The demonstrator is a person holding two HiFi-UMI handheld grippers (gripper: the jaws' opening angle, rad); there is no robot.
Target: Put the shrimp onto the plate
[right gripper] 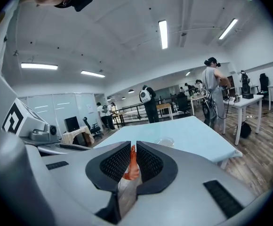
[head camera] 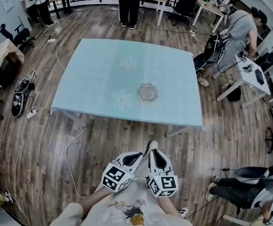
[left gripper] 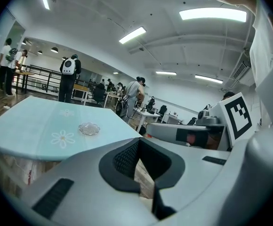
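The right claw [right gripper: 133, 147] is clamped on 1 small orange shrimp [right gripper: 133, 167]. It looks light, soft and slippery, so gentle mid-body pressure suits. The left claw [left gripper: 139, 142] is closed and empty. The plate [head camera: 148, 92] waits on the tabletop [head camera: 94, 74], well apart.

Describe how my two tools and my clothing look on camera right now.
Both the left tool and the right tool have smooth, light-grey moulded bodies, and black mesh-textured pads line the jaws. Each carries a white cube printed with black square markers. The person wears a white shirt with a cartoon print on the front.
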